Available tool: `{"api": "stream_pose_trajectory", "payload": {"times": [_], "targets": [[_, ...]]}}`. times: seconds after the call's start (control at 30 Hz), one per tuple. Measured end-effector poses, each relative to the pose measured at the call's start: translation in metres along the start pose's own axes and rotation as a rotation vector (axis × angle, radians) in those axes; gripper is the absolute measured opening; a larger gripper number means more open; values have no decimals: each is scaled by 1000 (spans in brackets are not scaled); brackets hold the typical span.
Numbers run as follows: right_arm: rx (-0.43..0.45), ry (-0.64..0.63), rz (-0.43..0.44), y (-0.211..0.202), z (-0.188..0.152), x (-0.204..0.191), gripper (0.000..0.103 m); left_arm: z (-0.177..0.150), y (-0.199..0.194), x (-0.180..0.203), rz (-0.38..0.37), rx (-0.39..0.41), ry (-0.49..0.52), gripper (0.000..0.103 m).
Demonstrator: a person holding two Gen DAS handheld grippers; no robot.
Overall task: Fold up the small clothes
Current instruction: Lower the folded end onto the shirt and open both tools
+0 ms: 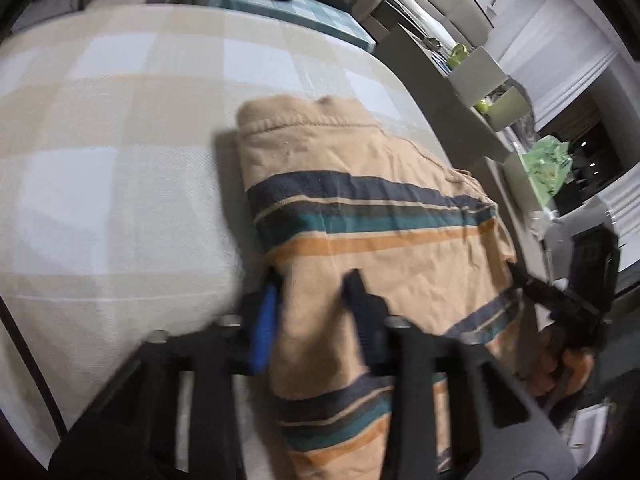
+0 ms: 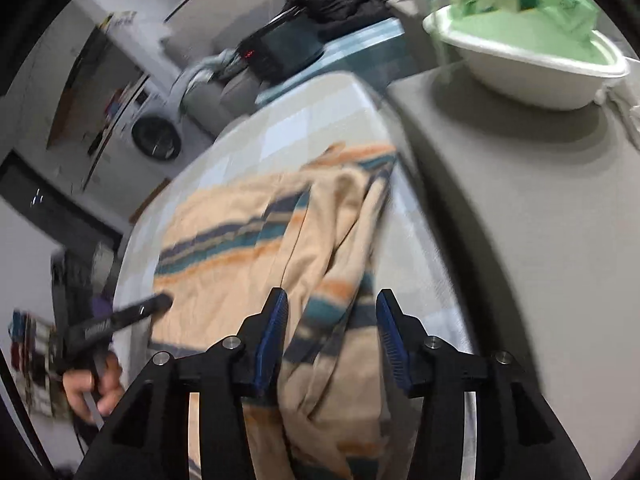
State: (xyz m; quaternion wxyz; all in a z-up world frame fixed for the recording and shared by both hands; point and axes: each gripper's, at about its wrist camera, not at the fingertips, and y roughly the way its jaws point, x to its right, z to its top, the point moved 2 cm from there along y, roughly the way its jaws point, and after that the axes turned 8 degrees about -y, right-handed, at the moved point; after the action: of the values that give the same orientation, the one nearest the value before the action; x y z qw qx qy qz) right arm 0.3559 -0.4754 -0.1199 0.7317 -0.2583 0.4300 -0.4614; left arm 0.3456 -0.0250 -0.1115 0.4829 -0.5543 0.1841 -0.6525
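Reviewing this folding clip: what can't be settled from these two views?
- Left claw, left wrist view: motion blur hides whether its pads press the striped garment.
- Garment's near end, both views: cut off by the bottom edge and claw bodies.
- Green bundle in the white basin, right wrist view: too blurred to identify.

checked tablecloth (image 1: 120, 128) | white basin (image 2: 532, 76) | washing machine (image 2: 156, 136)

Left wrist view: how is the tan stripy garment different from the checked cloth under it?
The tan striped garment has navy, teal and orange bands, while the beige-and-white checked tablecloth has pale squares. The garment is smaller and wrinkled; the tablecloth is bigger and lies smooth. The garment sits on top and the tablecloth is underneath. Both are fabric.
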Motion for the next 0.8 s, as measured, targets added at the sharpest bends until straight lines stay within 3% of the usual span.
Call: {"api": "stream_pose_trajectory", "payload": {"times": [0.13,0.3,0.43,0.6,0.73,0.8], "targets": [[-15,1,19,11,-2,-7,29,-3,-1,2,-14,25,9,11],[-23,-32,35,28,-2,-37,26,-9,-20,-10,15,58,5,10],[-47,-83,80,49,-5,-80,26,-15,-53,-46,55,110,-47,10],[-89,-177,174,80,-13,-147,26,-19,-97,-99,170,173,-85,11],[-79,-245,99,82,-9,-164,29,-24,-117,-116,188,195,-117,12],[-48,-255,62,67,-10,-158,29,-31,-129,-112,212,242,-102,13]]}}
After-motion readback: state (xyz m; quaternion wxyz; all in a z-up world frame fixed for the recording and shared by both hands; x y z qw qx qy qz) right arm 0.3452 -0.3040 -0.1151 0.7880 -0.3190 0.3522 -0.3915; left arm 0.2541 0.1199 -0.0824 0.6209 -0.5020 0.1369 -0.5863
